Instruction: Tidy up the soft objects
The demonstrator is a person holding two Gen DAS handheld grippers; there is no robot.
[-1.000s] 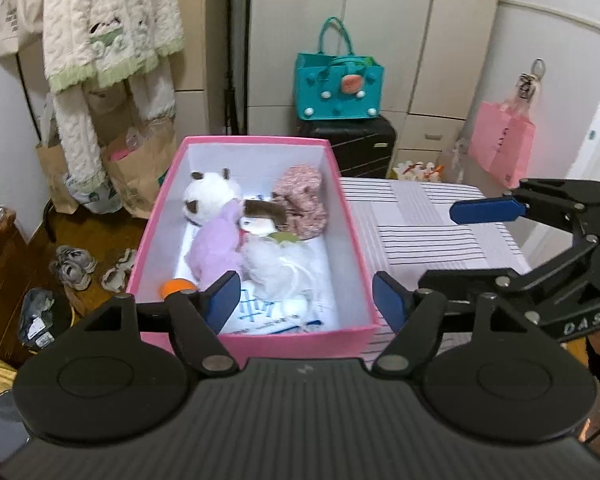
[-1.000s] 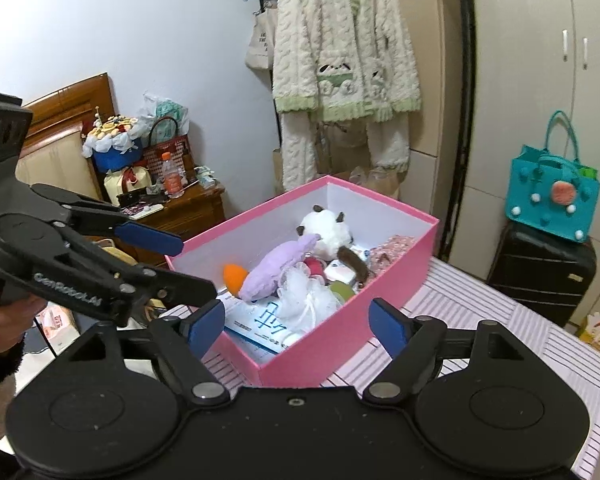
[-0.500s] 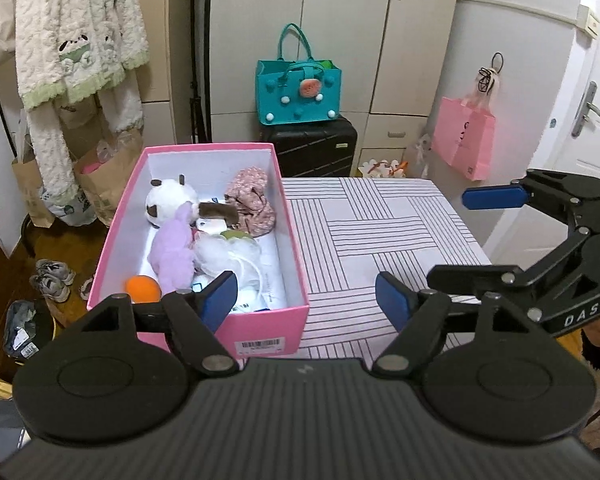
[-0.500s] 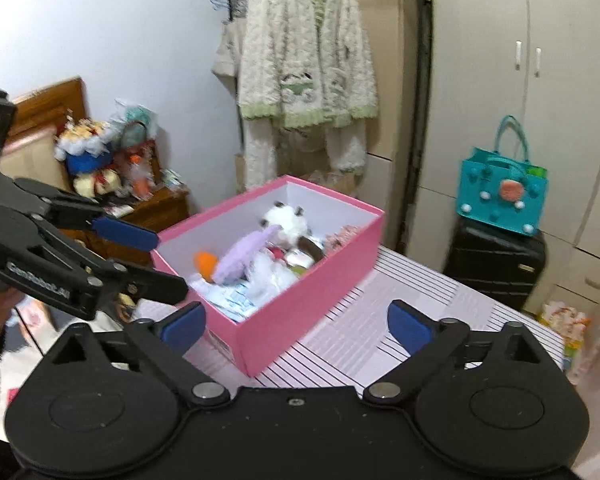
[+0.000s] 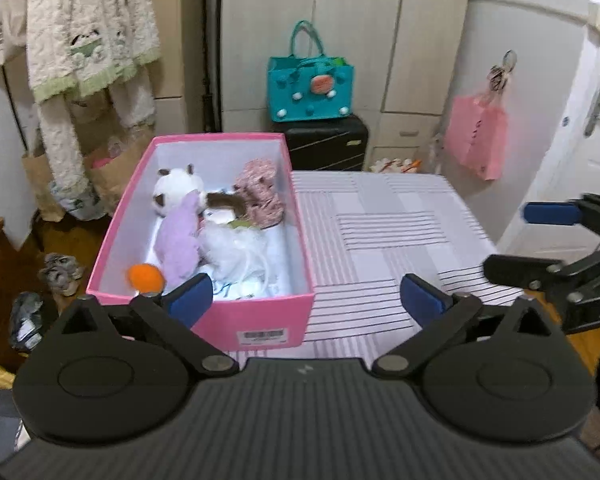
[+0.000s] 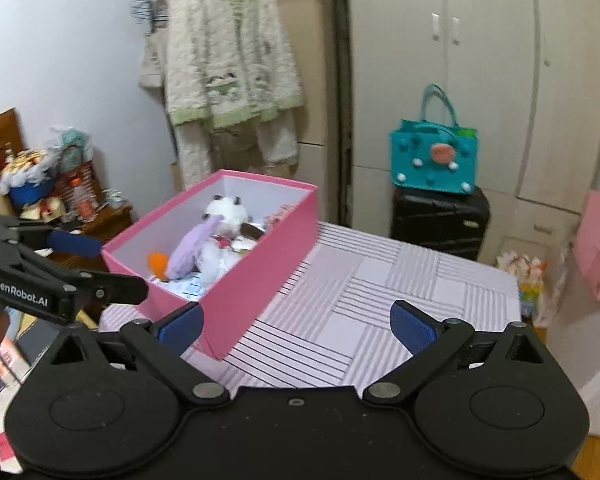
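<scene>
A pink box [image 5: 260, 316] stands on the left part of a striped tablecloth [image 5: 380, 240]. Inside lie a white plush [image 5: 176, 192], a purple plush [image 5: 180, 240], an orange ball [image 5: 146, 276], a white fluffy puff [image 5: 236, 248] and a pink floral fabric piece [image 5: 260, 192]. My left gripper [image 5: 306, 296] hovers before the box's near right corner. Its jaws are opening and nothing is between them. My right gripper [image 6: 296, 324] is open and empty over the cloth, right of the box [image 6: 260, 280]. Each gripper shows in the other's view: the right gripper [image 5: 528, 240] and the left gripper [image 6: 100, 266].
A teal bag [image 5: 310, 84] sits on a black suitcase [image 5: 324, 140] behind the table. A pink bag [image 5: 476, 136] hangs by the door, and a cream cardigan [image 6: 228, 68] hangs by the wardrobe. Shoes [image 5: 60, 274] lie on the floor at left. A cluttered wooden cabinet [image 6: 100, 216] stands far left.
Both grippers have drawn back from the box, which now looks smaller and further left. The left jaws have spread much wider, and the right jaws a little wider.
</scene>
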